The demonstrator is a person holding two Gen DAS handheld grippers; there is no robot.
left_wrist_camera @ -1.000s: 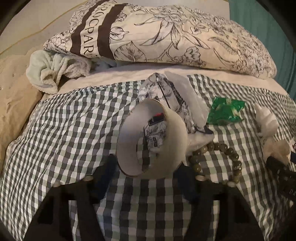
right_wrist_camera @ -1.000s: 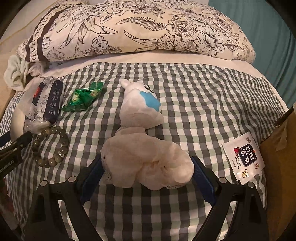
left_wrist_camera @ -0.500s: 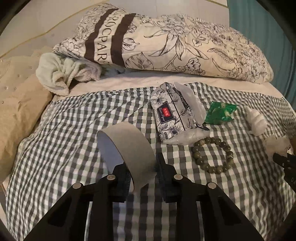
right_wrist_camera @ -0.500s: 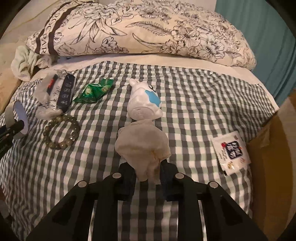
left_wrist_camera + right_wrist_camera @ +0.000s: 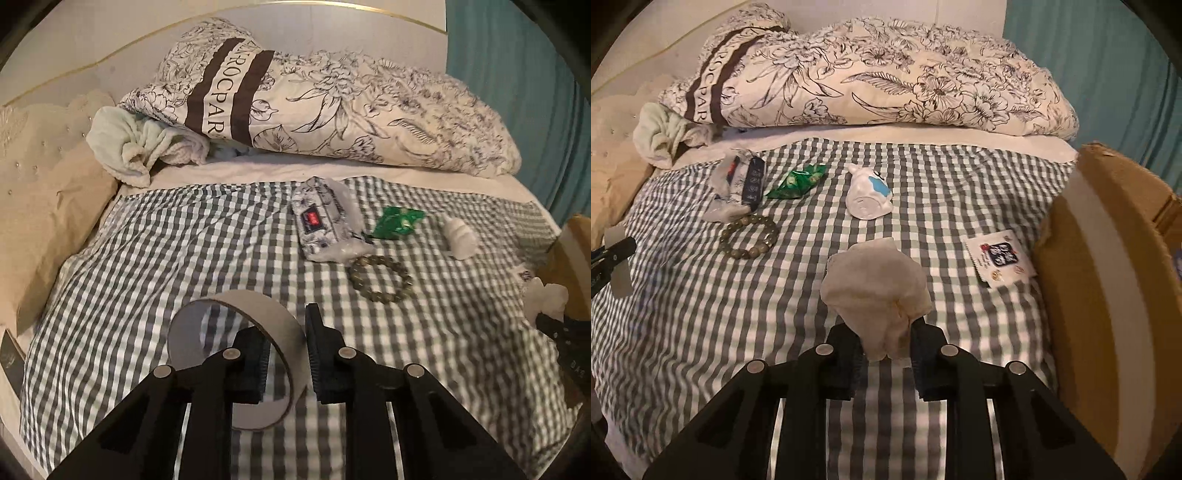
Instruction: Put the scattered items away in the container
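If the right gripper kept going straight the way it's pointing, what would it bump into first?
The right gripper, already holding a crumpled tissue, points down at the bed. It would probably meet bare checked sheet first, short of the white toy, though depth is hard to judge.

One tape roll [image 5: 236, 365], one bead bracelet [image 5: 749, 236], two sachets [image 5: 796, 181] [image 5: 999, 256].

The left gripper [image 5: 286, 356] points down at a slant, its jaws just closed onto the wall of a tape roll [image 5: 236, 365], one finger inside the ring. The right gripper [image 5: 884, 363] tilts down likewise, jaws pinching a crumpled cloth [image 5: 875, 288].
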